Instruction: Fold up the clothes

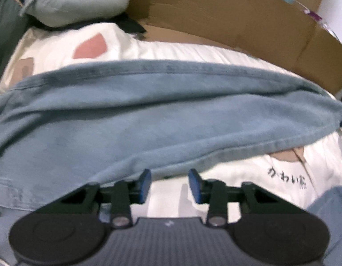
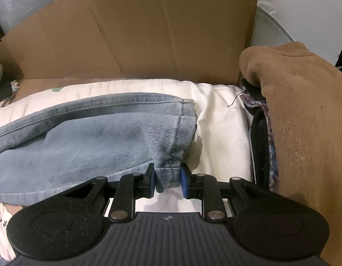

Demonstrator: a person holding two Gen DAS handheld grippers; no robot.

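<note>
The jeans (image 2: 86,137) lie lengthways across a white printed sheet (image 2: 219,119), one leg stacked loosely on the other, with a cardboard sheet (image 2: 166,33) standing behind them. The right gripper (image 2: 167,180) is clamped on the hem corner of the leg end, the denim bunched between its blue pads. The left gripper (image 1: 169,184) hangs just off the near seam of the jeans (image 1: 148,119); its jaws stand apart with only sheet (image 1: 171,197) showing between them, so it holds nothing. To do this fold well, I judge the left gripper should bite the seam edge squarely, taking both layers, before either hand lifts; the two hands should then rise together and keep the cloth taut so the fold line runs straight. A brown garment (image 2: 303,122) is piled close on the right and a grey rolled cloth (image 1: 77,2) sits at the far left, so the carried end should stay clear of both.
</note>
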